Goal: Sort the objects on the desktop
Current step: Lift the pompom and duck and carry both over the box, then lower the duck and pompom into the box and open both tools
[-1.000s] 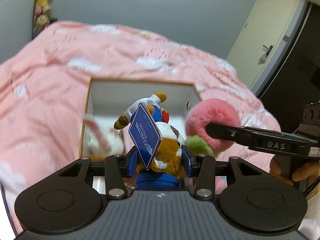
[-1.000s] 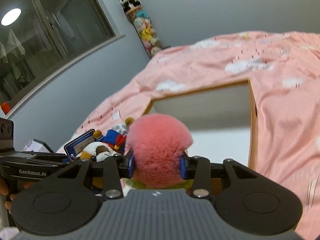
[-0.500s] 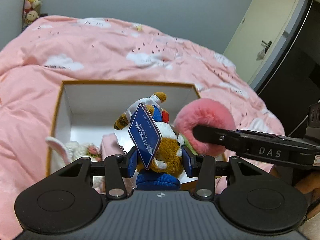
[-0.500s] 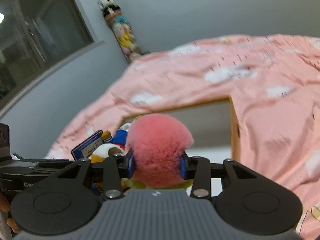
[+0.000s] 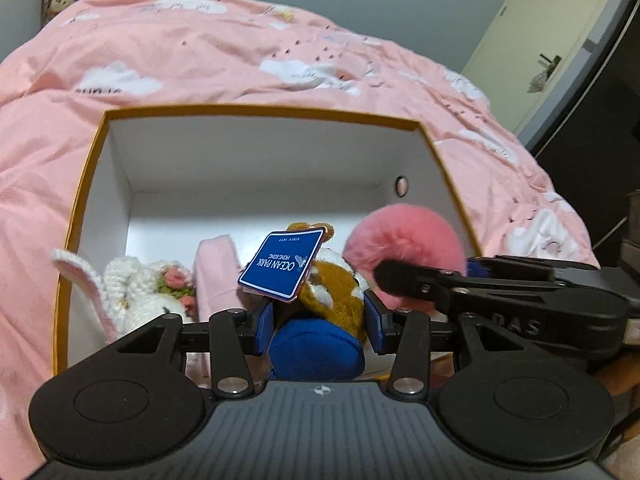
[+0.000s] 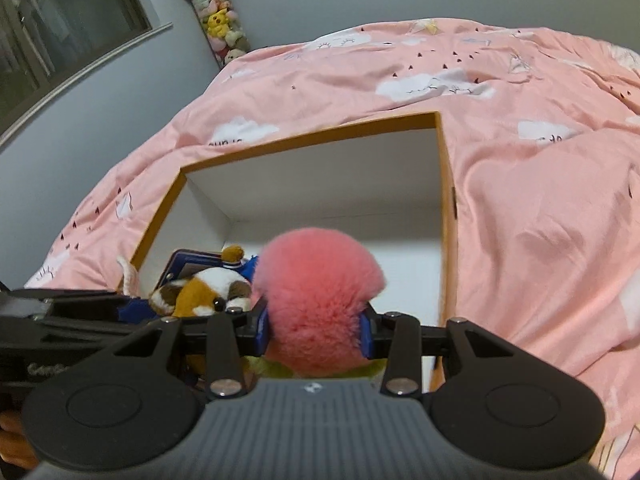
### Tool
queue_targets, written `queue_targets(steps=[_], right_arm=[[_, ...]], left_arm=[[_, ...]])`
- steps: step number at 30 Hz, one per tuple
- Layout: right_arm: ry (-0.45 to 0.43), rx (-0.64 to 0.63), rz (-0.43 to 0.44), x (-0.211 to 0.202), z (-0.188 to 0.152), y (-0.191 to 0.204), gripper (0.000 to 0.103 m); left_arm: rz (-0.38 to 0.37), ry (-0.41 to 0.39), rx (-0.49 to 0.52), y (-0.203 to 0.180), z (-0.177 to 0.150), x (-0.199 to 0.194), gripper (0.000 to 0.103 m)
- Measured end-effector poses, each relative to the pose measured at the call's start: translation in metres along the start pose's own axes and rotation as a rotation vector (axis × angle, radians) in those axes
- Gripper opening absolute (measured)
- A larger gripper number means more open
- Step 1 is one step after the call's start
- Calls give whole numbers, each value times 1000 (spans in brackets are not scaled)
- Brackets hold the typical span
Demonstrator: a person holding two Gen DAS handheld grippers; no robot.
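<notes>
Lay spread underneath: a pink quilt (image 5: 192, 52) with white clouds. Sat upon it, an open box (image 5: 256, 111) with an orange rim and white walls, holding a white knitted bunny (image 5: 140, 292) at its near left corner. Was clamped in the right gripper (image 6: 315, 330), over the box: a fluffy pink ball (image 6: 318, 300). Was pinched in the left gripper (image 5: 318, 318), beside the ball: a brown-and-white plush toy (image 5: 328, 292) with a blue tag (image 5: 282, 266).
</notes>
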State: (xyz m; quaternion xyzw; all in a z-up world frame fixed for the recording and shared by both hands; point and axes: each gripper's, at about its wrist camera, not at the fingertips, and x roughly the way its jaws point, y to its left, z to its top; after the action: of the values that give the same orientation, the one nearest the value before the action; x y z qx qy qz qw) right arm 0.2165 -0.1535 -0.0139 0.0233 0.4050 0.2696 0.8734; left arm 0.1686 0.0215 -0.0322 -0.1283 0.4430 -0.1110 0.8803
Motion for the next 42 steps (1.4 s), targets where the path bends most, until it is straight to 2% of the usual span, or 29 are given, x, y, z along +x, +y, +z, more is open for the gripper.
queue_targets(steps=[7,17,22,24,27,37,42], right_arm=[[25,-70,-55,3,-2,8,43],[62,-114,-60,5,-3,12,44],[78,-133,-69,5,-5,15,44],[85,-143,-71,6,-4,16,44],[101,-157,-61,5,-3,18,43],[147,-262,-82,15,1,31,43],[176,-307,-99,20,4,35,43]], left_arm=[[28,15,40,3,-7,8,52],[17,-18,110,-1,-15,-3,56],[-2,-33,86,3,-22,-13,56],[-11,-30,69,6,-23,-16,48],[-15,-34,62,7,-23,-19,44],[63,22,135,-5,-22,-2,41],[51,64,109,1,-18,7,41]])
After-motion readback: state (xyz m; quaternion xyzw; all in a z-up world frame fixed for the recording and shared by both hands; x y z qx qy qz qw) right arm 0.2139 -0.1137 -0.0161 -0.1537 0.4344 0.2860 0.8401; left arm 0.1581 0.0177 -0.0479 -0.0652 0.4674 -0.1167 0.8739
